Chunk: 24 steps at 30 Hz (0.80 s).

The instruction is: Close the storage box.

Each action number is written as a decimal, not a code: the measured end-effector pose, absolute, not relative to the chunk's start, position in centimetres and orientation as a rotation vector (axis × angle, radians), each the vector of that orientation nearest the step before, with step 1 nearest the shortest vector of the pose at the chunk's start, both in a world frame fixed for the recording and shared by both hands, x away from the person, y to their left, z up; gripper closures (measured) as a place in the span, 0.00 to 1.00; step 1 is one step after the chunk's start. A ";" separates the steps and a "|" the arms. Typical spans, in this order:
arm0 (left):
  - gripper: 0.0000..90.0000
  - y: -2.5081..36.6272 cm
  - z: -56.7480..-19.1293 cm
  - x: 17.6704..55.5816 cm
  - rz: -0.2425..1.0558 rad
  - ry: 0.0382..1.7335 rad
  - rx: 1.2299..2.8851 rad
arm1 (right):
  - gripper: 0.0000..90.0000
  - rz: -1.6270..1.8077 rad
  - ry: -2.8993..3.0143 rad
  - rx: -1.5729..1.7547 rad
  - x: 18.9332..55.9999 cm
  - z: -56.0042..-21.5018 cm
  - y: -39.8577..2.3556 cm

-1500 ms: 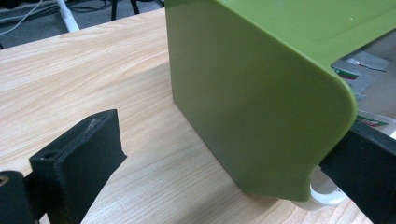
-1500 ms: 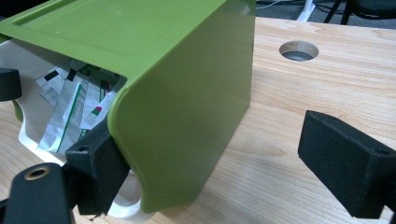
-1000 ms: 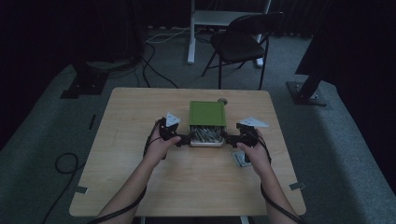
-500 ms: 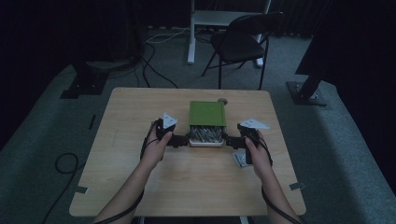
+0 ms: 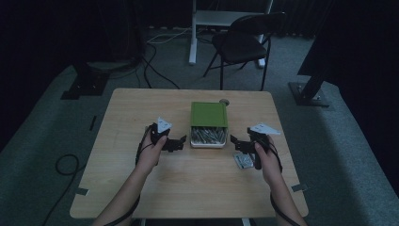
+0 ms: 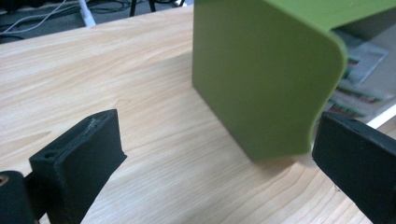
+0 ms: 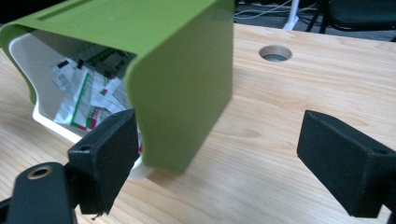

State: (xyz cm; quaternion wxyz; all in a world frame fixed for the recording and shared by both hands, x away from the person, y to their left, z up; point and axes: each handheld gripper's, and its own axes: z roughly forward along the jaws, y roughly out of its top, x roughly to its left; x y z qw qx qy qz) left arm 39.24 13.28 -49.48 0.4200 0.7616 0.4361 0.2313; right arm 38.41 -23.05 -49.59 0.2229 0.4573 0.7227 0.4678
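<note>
Flanking one green box (image 5: 209,114) — two grippers, left (image 5: 180,142) and right (image 5: 235,142).

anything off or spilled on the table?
One stray packet lies on the table outside the green box, just beside the right tool. The other packets sit in the box's white tray.

High view dim and underexposed; floor and backdrop nearly black, desk (image 5: 188,179) muted tan, detail soft and grainy. Both gripper views brighter, evenly lit. Green box (image 6: 261,74) blurred at close range in the left gripper view; soft shadow beneath it. Jaws slightly out of focus. No glare.
</note>
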 end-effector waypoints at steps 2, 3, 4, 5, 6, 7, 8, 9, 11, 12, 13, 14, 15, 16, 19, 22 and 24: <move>0.03 13.7 -49.6 39.2 0.583 1.099 1.909 | 0.14 1.276 1.996 1.264 38.1 -49.8 -23.5; 0.03 13.9 -49.7 39.1 0.583 1.106 1.905 | 0.14 1.272 1.993 1.266 38.0 -49.9 -23.7; 0.03 14.1 -49.8 39.1 0.585 1.113 1.900 | 0.14 1.267 1.992 1.271 37.8 -50.0 -24.0; 0.03 14.3 -49.8 39.0 0.584 1.114 1.902 | 0.14 1.261 1.992 1.275 37.7 -50.1 -24.3; 0.03 14.4 -49.9 38.9 0.585 1.118 1.899 | 0.14 1.256 1.991 1.277 37.5 -50.2 -24.6; 0.03 14.6 -49.9 38.9 0.586 1.120 1.898 | 0.14 1.251 1.988 1.285 37.3 -50.4 -24.9; 0.03 14.7 -49.9 38.8 0.587 1.119 1.902 | 0.14 1.243 1.982 1.292 37.1 -50.5 -25.2; 0.03 14.9 -50.0 38.7 0.586 1.124 1.894 | 0.14 1.240 1.980 1.297 36.9 -50.6 -25.4; 0.03 15.2 -50.1 38.6 0.589 1.128 1.897 | 0.14 1.221 1.983 1.297 36.5 -50.9 -25.9; 0.03 15.4 -50.1 38.6 0.589 1.136 1.894 | 0.14 1.215 1.977 1.302 36.3 -51.0 -26.2; 0.03 15.6 -50.2 38.5 0.589 1.141 1.893 | 0.14 1.211 1.971 1.308 36.2 -51.1 -26.4; 0.03 15.8 -50.3 38.4 0.589 1.146 1.892 | 0.14 1.207 1.967 1.312 36.0 -51.3 -26.7; 0.03 15.9 -50.3 38.4 0.590 1.154 1.889 | 0.14 1.197 1.962 1.317 35.8 -51.4 -27.1; 0.03 16.1 -50.3 38.3 0.596 1.161 1.888 | 0.14 1.190 1.957 1.321 35.7 -51.5 -27.3; 0.03 16.6 -50.5 38.2 0.604 1.176 1.877 | 0.14 1.169 1.944 1.341 35.2 -52.0 -28.3; 0.03 17.1 -50.9 38.0 0.613 1.189 1.876 | 0.14 1.139 1.941 1.363 34.7 -52.5 -29.2; 0.03 17.4 -51.2 37.7 0.625 1.203 1.866 | 0.14 1.128 1.928 1.386 34.3 -52.8 -29.9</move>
